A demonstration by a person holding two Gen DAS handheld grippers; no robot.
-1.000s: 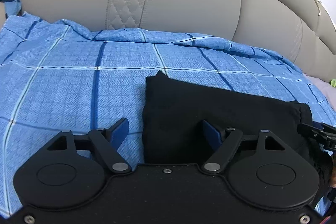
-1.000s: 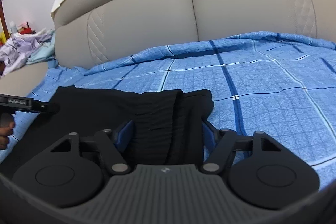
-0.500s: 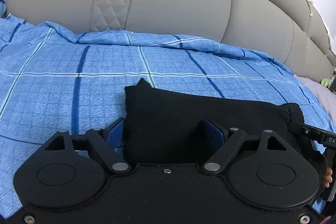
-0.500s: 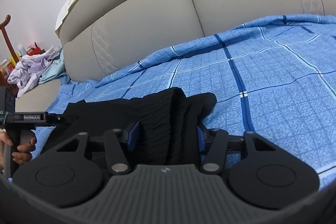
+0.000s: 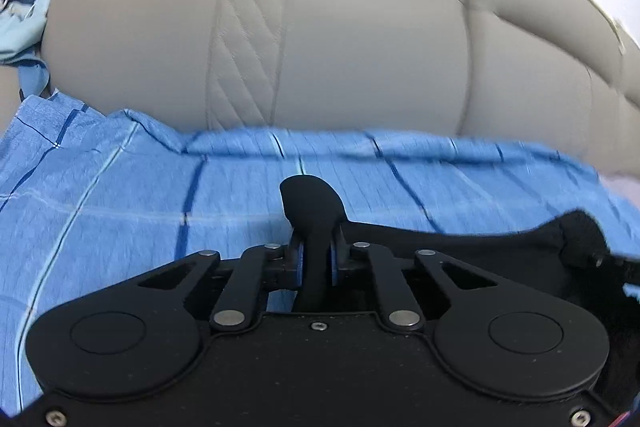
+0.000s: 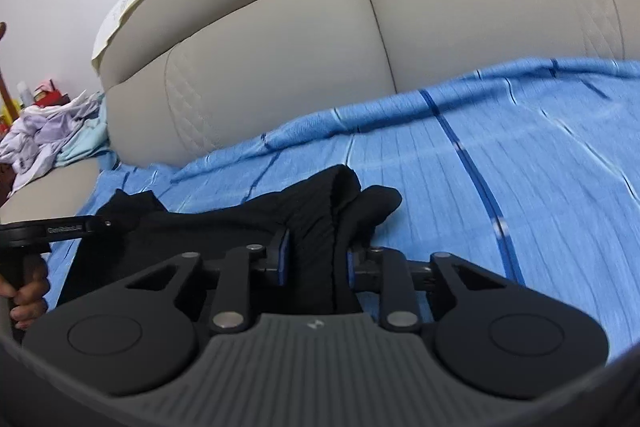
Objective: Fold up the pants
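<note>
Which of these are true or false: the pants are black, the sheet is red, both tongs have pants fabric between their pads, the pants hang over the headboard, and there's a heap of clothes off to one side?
1. The pants are black. True.
2. The sheet is red. False: it is blue with a checked pattern.
3. Both tongs have pants fabric between their pads. True: the left tongs are shut on a fold, and the right tongs are closing with a thicker bunch between them.
4. The pants hang over the headboard. False: they are above the sheet, in front of the beige headboard.
5. A heap of clothes sits off to one side. True.
</note>
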